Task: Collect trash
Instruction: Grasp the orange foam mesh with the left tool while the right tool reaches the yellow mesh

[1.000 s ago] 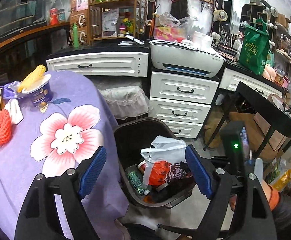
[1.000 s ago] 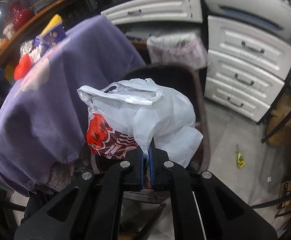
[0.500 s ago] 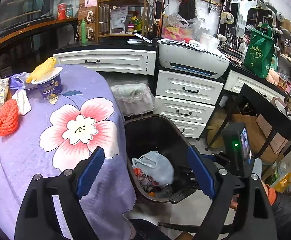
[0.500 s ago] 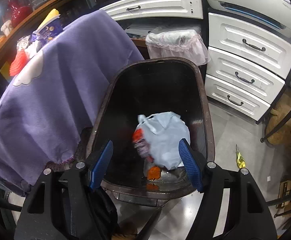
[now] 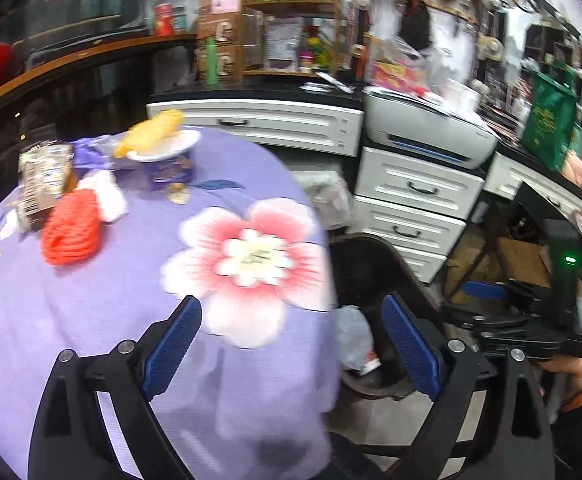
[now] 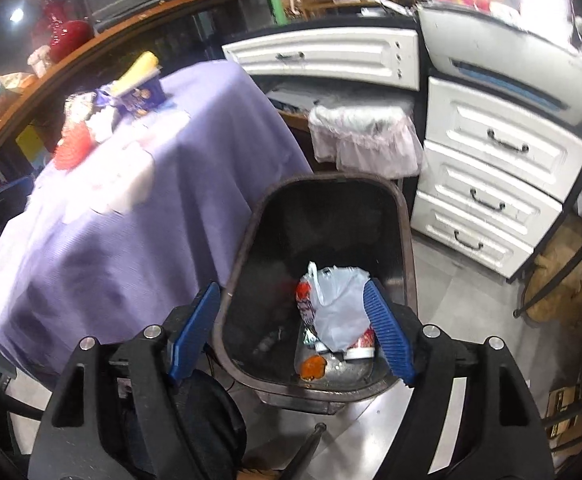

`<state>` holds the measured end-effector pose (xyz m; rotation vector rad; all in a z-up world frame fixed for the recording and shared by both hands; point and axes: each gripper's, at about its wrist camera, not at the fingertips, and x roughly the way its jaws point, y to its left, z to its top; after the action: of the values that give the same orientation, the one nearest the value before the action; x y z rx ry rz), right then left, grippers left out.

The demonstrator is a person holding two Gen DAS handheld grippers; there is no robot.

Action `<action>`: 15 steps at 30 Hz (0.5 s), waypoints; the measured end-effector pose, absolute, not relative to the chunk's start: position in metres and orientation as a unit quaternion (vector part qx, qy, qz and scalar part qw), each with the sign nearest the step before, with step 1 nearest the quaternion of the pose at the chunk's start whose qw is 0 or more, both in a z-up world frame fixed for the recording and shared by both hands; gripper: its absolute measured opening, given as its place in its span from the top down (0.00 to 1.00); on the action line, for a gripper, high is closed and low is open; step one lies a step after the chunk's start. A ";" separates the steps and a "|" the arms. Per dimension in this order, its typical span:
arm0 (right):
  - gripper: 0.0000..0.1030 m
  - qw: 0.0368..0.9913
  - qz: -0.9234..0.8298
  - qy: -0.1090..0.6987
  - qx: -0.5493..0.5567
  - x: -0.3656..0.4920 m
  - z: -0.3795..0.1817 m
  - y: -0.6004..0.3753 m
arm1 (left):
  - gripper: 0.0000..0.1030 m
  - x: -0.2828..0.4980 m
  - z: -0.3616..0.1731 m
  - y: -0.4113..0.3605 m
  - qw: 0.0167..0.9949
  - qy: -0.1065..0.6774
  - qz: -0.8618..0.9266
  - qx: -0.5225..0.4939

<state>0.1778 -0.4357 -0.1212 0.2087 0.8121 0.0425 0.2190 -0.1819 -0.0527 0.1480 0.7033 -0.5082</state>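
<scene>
Bag dropped in the bin, both our grippers empty.

From the left wrist we see the tabletop the other view barely catches: the purple flowered cloth [image 5: 91, 300], the red net [image 5: 71, 232], the cup [image 5: 169, 160] with corn on it; our left gripper [image 5: 291, 344] is spread wide over the table edge, having just opened further, nothing between. From the right wrist we look straight into the dark bin [image 6: 405, 240], where the white plastic bag [image 6: 341, 304] lies crumpled on red-printed wrappers. Our right gripper [image 6: 295, 330] has just been opening and stands spread above the bin, holding nothing; a second ago it pinched that bag.
</scene>
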 end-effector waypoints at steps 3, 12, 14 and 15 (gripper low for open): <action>0.27 0.916 0.034 0.388 0.094 0.179 -0.106 -0.423 | 0.09 0.233 -0.044 -0.156 0.917 0.332 -0.206 0.081; 0.27 0.922 0.077 0.376 0.052 0.197 -0.071 -0.371 | 0.08 0.296 -0.043 -0.081 0.928 0.349 -0.097 0.093; 0.27 0.922 0.082 0.376 0.045 0.202 -0.068 -0.362 | 0.08 0.316 -0.046 -0.068 0.925 0.362 -0.084 0.083; 0.27 0.922 0.084 0.376 0.042 0.206 -0.066 -0.356 | 0.08 0.321 -0.048 -0.064 0.924 0.365 -0.083 0.080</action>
<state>0.2055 -0.3562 -0.0657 0.0861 0.7720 0.1716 0.3207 -0.0641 -0.0481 0.1635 0.7500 -0.1699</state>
